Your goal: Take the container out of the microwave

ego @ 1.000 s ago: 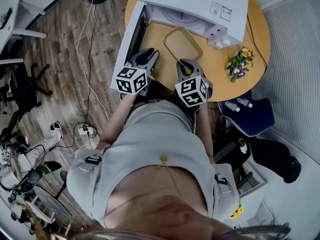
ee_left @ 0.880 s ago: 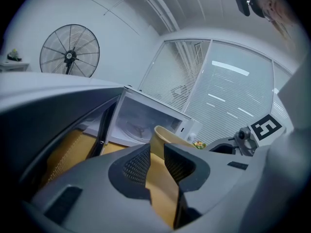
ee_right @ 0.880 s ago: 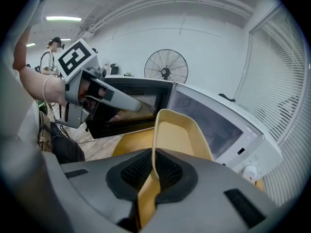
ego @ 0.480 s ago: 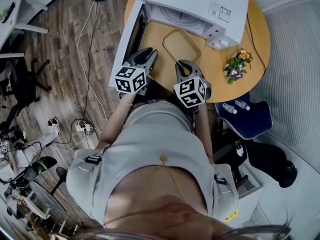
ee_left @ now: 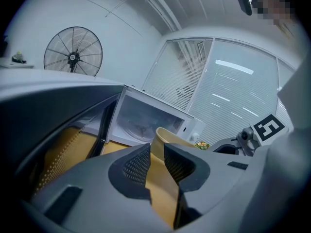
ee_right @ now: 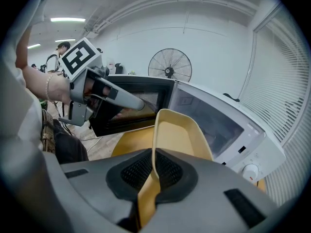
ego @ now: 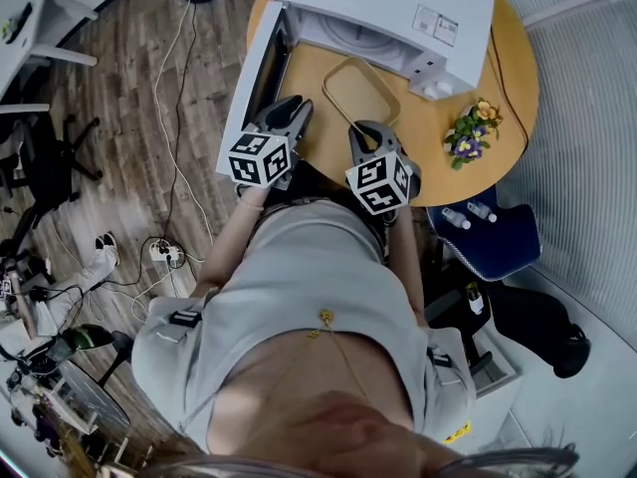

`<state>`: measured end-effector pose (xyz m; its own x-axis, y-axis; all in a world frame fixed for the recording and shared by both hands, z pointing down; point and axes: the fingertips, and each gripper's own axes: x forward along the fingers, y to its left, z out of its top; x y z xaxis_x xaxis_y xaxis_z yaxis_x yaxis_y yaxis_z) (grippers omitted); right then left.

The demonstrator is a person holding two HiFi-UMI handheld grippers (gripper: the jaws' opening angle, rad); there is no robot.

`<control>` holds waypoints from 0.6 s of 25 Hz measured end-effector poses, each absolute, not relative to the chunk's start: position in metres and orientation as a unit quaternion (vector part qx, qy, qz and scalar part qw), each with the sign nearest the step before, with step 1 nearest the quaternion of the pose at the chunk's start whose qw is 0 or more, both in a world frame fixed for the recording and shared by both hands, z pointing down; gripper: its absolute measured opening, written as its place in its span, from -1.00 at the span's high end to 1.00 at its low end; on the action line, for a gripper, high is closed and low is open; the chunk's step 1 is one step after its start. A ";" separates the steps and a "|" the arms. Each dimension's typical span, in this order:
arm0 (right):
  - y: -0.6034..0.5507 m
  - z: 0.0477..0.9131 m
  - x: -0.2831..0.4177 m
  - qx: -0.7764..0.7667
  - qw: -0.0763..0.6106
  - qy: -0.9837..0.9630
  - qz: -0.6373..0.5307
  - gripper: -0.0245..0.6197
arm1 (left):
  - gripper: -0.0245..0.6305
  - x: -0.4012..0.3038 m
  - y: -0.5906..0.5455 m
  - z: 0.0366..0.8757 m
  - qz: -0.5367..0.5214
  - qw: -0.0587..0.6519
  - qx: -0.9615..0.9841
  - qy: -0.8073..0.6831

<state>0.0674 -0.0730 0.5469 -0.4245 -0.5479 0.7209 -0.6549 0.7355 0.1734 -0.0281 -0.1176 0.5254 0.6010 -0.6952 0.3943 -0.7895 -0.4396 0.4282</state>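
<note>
Fingers on your right gripper pinch the shallow yellow plastic container by its rim, left gripper slack: keep it level.

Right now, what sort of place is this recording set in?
Probably an office or lab workroom: a microwave on a round wooden table, a swivel office chair and cables on the floor, a pedestal fan and slatted blinds.
</note>
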 end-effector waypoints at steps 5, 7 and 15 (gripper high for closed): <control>-0.074 0.549 0.068 0.357 0.402 -0.841 0.068 0.83 | 0.61 -0.027 -0.118 0.527 0.084 0.295 0.845 -0.437; -0.075 0.549 0.068 0.357 0.402 -0.840 0.067 0.83 | 0.61 -0.027 -0.118 0.528 0.086 0.295 0.845 -0.437; -0.076 0.550 0.068 0.357 0.404 -0.839 0.069 0.83 | 0.61 -0.028 -0.121 0.528 0.087 0.296 0.845 -0.437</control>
